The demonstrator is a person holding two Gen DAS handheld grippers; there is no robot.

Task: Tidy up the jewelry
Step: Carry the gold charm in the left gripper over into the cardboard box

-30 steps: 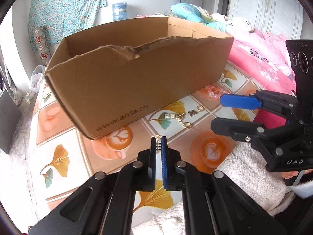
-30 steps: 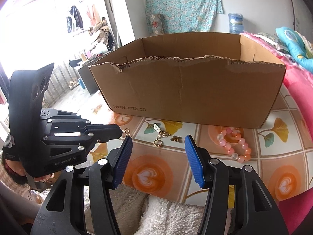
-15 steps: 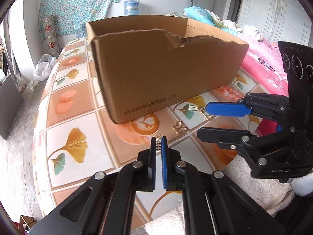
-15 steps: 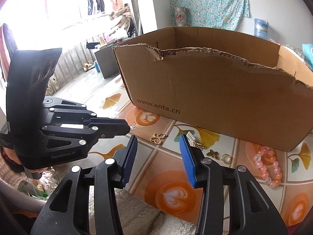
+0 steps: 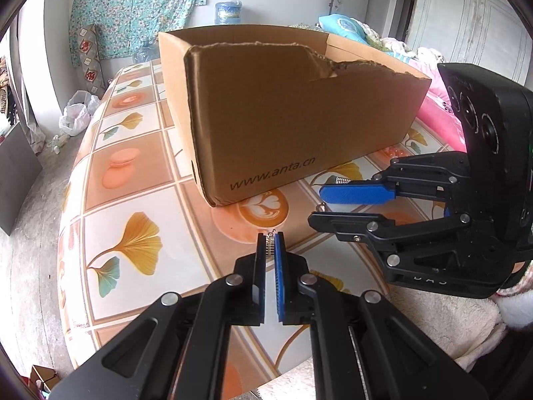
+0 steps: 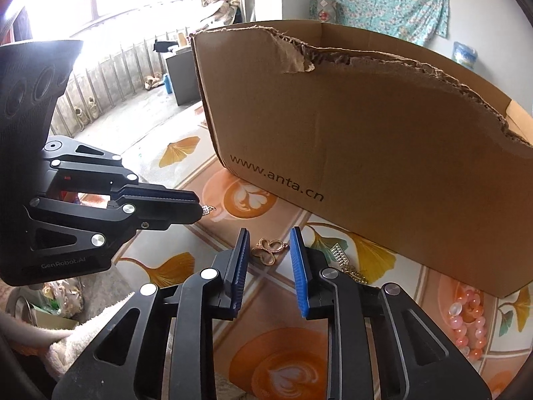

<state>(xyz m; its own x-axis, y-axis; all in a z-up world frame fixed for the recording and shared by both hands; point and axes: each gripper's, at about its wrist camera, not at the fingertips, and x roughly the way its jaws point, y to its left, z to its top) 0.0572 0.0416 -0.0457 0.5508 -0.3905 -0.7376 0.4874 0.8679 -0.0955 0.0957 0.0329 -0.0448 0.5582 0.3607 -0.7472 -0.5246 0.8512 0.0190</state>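
Note:
My left gripper (image 5: pixel 271 238) is shut on a small silvery jewelry piece (image 5: pixel 271 240) that pokes out of its tips; the right wrist view shows that same left gripper (image 6: pixel 200 206) and the piece (image 6: pixel 209 209) at the left. My right gripper (image 6: pixel 268 233) hangs low over the table with its jaws closing. A gold butterfly pendant (image 6: pixel 268 250) lies between its blue pads, which do not touch it. In the left wrist view the right gripper (image 5: pixel 316 205) reaches in from the right. The torn cardboard box (image 6: pixel 383 150) stands just behind.
A silver comb-like charm on a gold chain (image 6: pixel 339 251) lies right of the pendant, and a pink bead bracelet (image 6: pixel 466 320) farther right. The table (image 5: pixel 133 173) has a tiled ginkgo-leaf cover. A fluffy white sleeve (image 5: pixel 433 316) is near its front edge.
My right gripper has moved left and down to the butterfly pendant while its jaws narrowed. The left gripper has kept its hold on the small piece and shifted a little.

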